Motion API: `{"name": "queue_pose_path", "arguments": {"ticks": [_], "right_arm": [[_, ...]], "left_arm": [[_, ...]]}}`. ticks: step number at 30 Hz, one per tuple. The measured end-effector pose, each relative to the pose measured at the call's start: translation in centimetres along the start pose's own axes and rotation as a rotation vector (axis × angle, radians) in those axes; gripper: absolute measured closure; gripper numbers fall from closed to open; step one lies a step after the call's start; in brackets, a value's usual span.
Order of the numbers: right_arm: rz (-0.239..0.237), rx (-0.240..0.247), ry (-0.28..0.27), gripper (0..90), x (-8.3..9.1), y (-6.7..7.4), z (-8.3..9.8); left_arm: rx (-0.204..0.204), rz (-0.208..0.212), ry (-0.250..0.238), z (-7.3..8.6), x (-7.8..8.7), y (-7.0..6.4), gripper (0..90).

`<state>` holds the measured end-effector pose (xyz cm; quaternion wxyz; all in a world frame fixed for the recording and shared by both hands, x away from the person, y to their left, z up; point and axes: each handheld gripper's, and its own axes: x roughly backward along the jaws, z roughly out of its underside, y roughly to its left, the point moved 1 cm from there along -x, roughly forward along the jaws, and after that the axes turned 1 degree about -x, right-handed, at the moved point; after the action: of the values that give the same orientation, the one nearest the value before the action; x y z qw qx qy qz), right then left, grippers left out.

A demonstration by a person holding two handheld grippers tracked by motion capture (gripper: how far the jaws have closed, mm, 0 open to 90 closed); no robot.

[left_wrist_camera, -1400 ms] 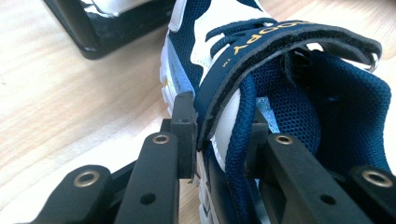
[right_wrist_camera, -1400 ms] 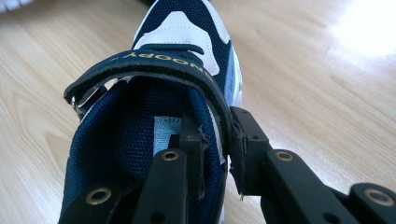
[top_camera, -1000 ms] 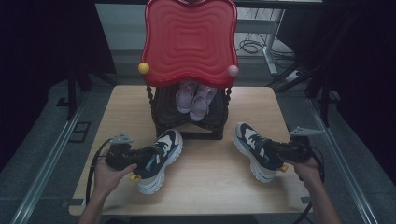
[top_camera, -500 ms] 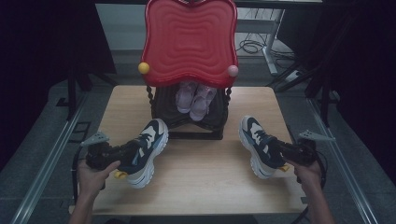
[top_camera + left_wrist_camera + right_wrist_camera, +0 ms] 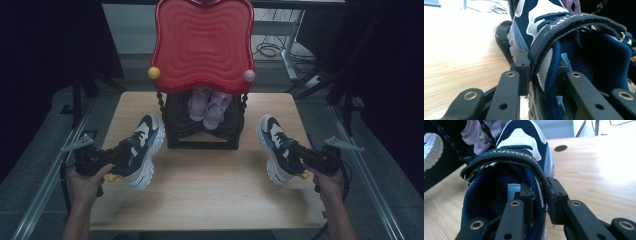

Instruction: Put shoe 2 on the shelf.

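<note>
Two navy sneakers held by their collars, on the way to the small black rack.

The left gripper (image 5: pixel 116 161) pinches the side wall of the left sneaker (image 5: pixel 142 149), one jaw inside the opening and one outside, jaws nearly together on the fabric; that shoe sits just left of the black rack (image 5: pixel 202 131), toe pointing away from the person. The right gripper (image 5: pixel 306 159) grips the right sneaker (image 5: pixel 276 147) the same way, out to the right of the rack on the wooden table (image 5: pixel 210 190). A lilac pair (image 5: pixel 209 104) already fills the rack's upper shelf under the red tray top (image 5: pixel 202 42). To do this well, each shoe likely wants to stay level and go toe-first into the lower opening, clear of the twisted posts, with the thin collar grip kept firm so neither shoe swings.
</note>
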<state>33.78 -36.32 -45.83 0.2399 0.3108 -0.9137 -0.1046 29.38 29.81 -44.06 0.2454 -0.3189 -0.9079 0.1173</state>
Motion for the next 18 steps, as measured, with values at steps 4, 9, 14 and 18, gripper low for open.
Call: {"name": "queue_pose_path", "arguments": {"ticks": [4, 9, 14, 18], "right_arm": [[-0.005, -0.005, -0.028, 75.0, 0.1, 0.3, -0.7], [-0.021, -0.013, -0.067, 75.0, 0.3, 0.4, -1.6], [-0.021, -0.006, -0.096, 75.0, 0.7, 0.6, -2.9], [-0.03, -0.014, -0.135, 75.0, 0.9, 0.4, -4.2]], "left_arm": [[0.013, 0.0, -0.031, -0.5, 0.6, 0.7, 73.8], [0.009, -0.023, -0.065, -1.8, 1.4, 1.4, 73.9], [0.007, -0.01, -0.114, -3.5, 2.0, 2.0, 73.9], [0.024, 0.0, -0.144, -4.4, 2.0, 2.5, 73.9]]}}
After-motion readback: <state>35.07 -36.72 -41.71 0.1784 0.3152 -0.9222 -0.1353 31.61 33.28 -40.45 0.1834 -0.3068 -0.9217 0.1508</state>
